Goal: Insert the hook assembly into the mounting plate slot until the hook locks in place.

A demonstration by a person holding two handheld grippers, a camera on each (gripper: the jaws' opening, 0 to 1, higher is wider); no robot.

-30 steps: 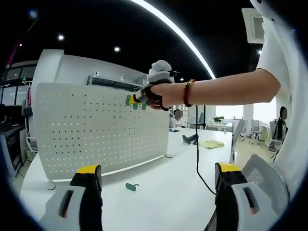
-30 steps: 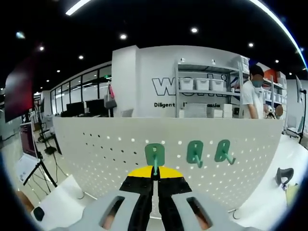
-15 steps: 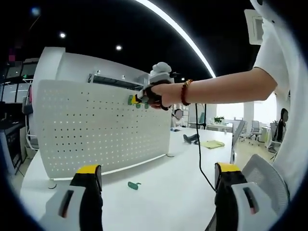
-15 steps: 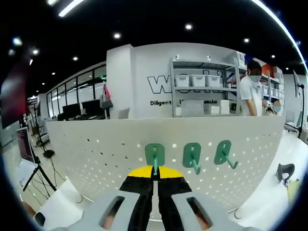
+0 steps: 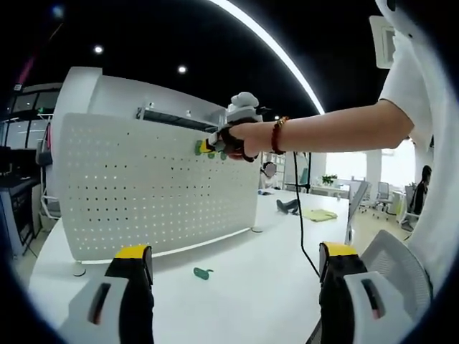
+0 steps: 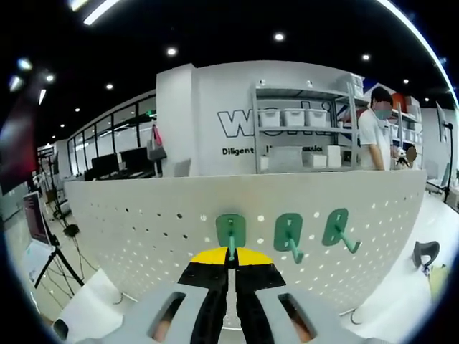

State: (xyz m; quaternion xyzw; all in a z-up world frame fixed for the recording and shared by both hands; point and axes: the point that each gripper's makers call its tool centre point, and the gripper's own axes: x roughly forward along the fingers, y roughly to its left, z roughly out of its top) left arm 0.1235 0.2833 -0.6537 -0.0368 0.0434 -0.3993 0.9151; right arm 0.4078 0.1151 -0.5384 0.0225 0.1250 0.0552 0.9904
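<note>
The right claw [image 6: 231,264], its yellow-tipped jaws pressed together on the stem of a green plastic hook [image 6: 230,231], holds that hook against the upper rows of a white perforated metal mounting board [image 6: 143,236] standing upright on the white tabletop [image 5: 237,301]. Two more green hooks [image 6: 289,233] hang just beside it toward 3 o'clock in the right gripper view.

The likely failure from here is a false seat: if the claw comes in tilted, the hook's tabs could miss their holes, and the hook could drop once let go. Pushing hard so high on the board could also rock or tip it on its feet.

In the left gripper view the person's right arm [image 5: 337,129], a bead bracelet at the wrist, reaches out level from 3 o'clock, with the hand wrapped round the tool at the board's top edge. The left claw [image 5: 237,287] stands wide open and holds nothing, low over the tabletop. A spare green hook [image 5: 202,272] lies loose on the tabletop between its jaws and the board.
</note>
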